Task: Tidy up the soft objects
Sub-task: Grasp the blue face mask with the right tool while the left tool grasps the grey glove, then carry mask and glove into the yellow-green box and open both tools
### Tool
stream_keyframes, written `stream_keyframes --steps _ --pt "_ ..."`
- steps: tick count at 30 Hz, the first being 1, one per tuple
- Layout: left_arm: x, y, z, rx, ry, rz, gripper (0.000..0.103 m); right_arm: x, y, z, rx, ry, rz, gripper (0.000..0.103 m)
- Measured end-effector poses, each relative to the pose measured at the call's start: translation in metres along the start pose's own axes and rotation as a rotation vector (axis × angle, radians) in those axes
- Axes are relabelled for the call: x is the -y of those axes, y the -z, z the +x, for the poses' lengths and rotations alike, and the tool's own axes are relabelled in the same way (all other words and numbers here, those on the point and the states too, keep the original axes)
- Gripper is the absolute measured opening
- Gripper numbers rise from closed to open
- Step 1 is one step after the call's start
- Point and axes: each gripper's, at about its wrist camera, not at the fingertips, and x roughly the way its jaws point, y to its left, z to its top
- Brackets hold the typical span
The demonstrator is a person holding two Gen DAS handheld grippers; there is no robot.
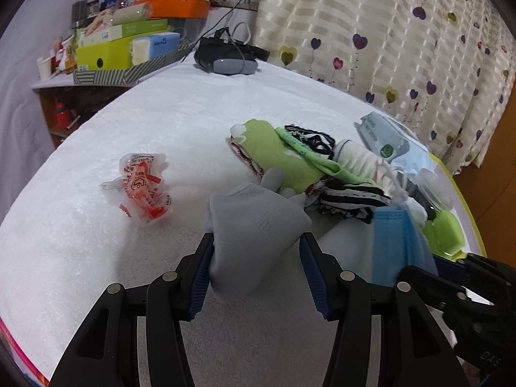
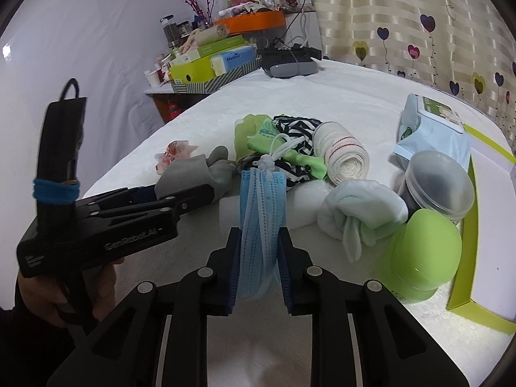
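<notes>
Jaws of right gripper (image 2: 258, 258) pinch blue mask (image 2: 261, 213); left gripper (image 1: 256, 271) clamps grey glove (image 1: 254, 225).

The packet (image 1: 142, 190) lies left of the sock pile (image 1: 290, 158).

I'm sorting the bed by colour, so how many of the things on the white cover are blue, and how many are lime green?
Blue: 2, the bundle of blue face masks and the pale blue wipes pack.
Lime green: 3, the green sock, the green strap and the round green case.
Total: 5
</notes>
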Motion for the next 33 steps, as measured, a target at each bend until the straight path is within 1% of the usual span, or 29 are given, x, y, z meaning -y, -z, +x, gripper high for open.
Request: stream_keyframes --steps 2,3,4,5,7,9,14,20,25,33 --pt "-0.001 0.000 0.003 -0.003 -0.006 -0.005 0.052 0.001 0.000 -0.002 0.006 -0.001 0.001 0.022" --pt "-0.001 0.000 0.005 -0.012 -0.015 -0.009 0.049 0.001 0.000 -0.003 0.009 -0.001 0.002 0.022" --pt "-0.002 0.001 0.006 -0.018 -0.025 -0.010 0.042 0.001 0.001 -0.003 0.011 -0.001 0.002 0.022" --pt "-0.003 0.001 0.006 -0.016 -0.039 -0.013 0.039 0.001 0.001 -0.005 0.014 -0.001 0.002 0.022" --pt "-0.005 0.002 0.003 -0.011 -0.034 -0.021 0.034 0.001 0.001 -0.008 0.020 -0.001 0.004 0.022" --pt "-0.005 0.003 -0.003 0.000 -0.036 -0.025 0.032 0.002 0.002 -0.012 0.028 0.000 0.007 0.022" --pt "0.000 0.009 -0.021 0.024 -0.029 -0.028 0.031 0.005 0.005 -0.021 0.045 -0.004 0.018 0.022" --pt "0.016 0.014 -0.044 0.054 -0.003 -0.015 0.031 0.006 0.008 -0.040 0.084 -0.012 0.020 0.022" --pt "0.034 0.016 -0.059 0.073 0.021 0.007 0.031 0.010 0.013 -0.058 0.115 -0.005 0.025 0.022" --pt "0.070 0.021 -0.073 0.084 0.086 0.065 0.031 0.027 0.026 -0.087 0.159 0.028 0.070 0.023"
